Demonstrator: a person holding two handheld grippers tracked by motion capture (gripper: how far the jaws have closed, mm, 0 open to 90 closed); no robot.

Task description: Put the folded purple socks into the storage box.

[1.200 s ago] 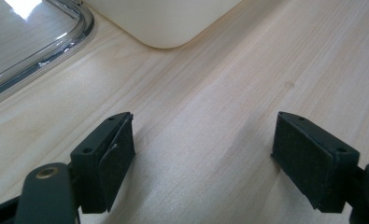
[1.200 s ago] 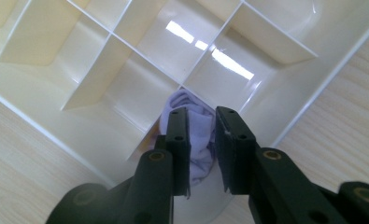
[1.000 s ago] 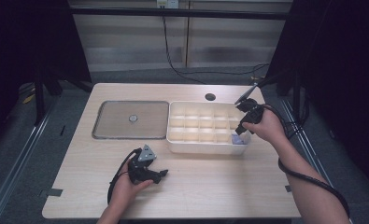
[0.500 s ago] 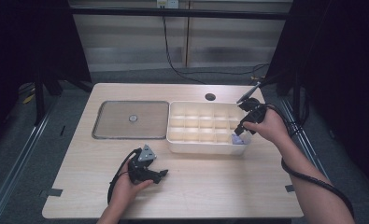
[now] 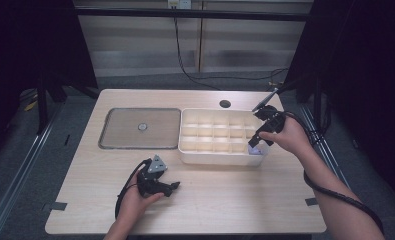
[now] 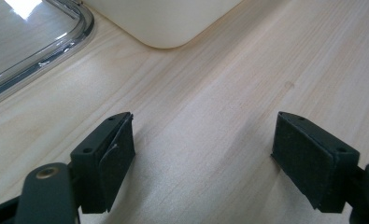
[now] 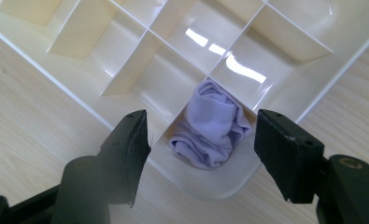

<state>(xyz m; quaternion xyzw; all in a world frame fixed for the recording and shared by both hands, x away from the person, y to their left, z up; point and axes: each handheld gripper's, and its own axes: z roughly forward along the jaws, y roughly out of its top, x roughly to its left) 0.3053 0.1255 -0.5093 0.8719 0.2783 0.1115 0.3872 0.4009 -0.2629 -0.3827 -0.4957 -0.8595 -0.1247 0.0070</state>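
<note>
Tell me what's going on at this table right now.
A person works with a gripper in each hand. The right gripper hovers over the near right corner compartment of the white divided box, where a bunched lavender cloth lies. Its jaws have just been opening and stand apart on either side of the cloth without pressing it, so the cloth looks freshly dropped in. The left gripper rests open on the wooden table, holding nothing. A clear lid lies beside the box.
</note>
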